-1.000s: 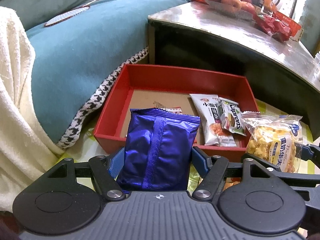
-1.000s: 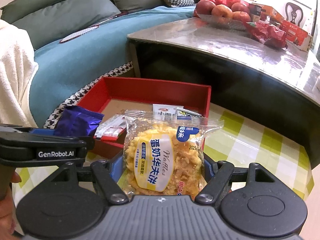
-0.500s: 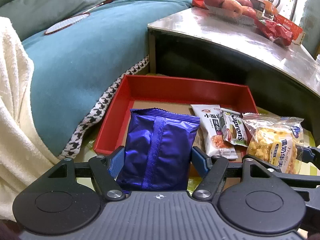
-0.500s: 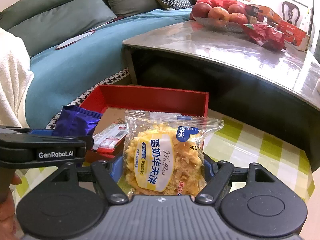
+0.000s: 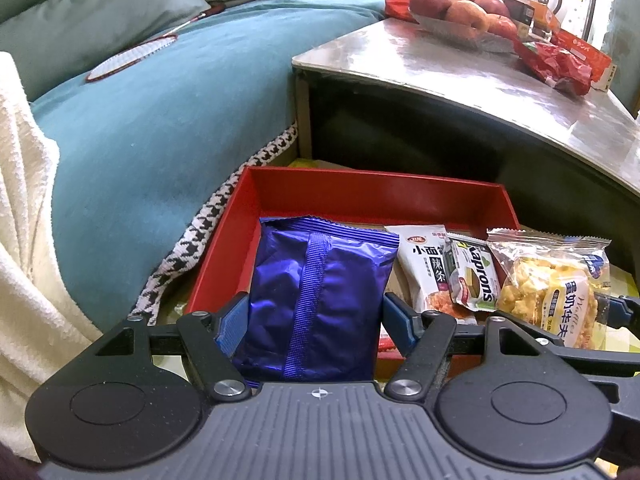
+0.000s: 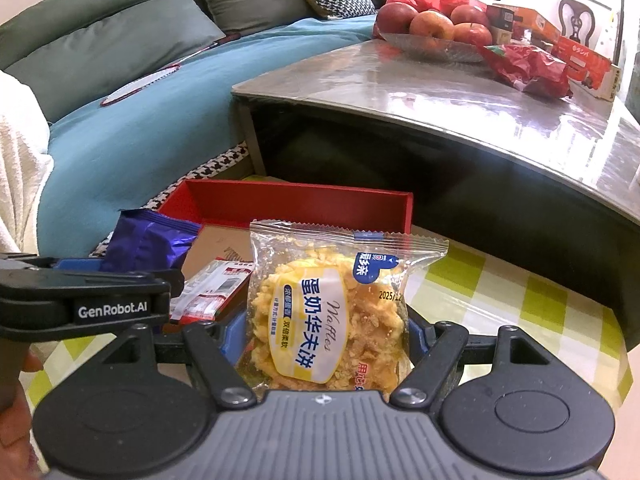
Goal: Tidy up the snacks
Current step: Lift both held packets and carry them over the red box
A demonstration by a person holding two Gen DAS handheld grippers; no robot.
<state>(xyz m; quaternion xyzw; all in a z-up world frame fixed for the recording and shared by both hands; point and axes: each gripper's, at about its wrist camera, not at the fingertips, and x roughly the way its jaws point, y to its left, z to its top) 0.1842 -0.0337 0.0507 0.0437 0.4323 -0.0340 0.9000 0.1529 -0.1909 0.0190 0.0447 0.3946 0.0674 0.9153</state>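
Gripping a shiny blue packet between its blue pads, the left tool holds it upright above the near wall of a red box; the packet's crimped top edge points up and its seam runs down the middle. The right tool is clamped on a clear waffle packet with a yellow label, also upright, just to the right of the red box, over a green-checked cloth. Inside the box lie a white snack packet and a small Kaprons wafer pack, side by side and overlapping. Behind the box stands a glossy low surface carrying a dish of apples and red bags. A teal sofa sits to the left.
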